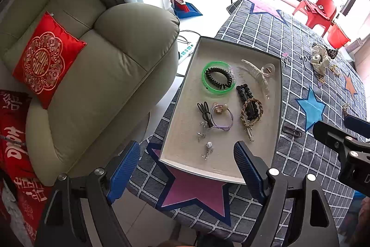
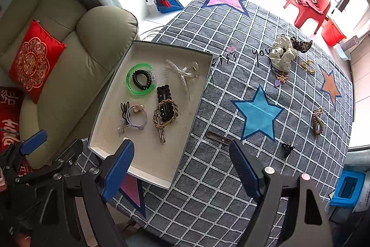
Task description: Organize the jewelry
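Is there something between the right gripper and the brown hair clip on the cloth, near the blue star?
Nothing visible does. The right gripper is open and empty above the grey checked cloth. The long brown hair clip lies flat just ahead of its fingertips, beside the shallow white tray, with only bare cloth around it.

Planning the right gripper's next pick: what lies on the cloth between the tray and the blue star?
In the right wrist view, only a brown hair clip lies between the tray and the blue star; otherwise bare cloth.
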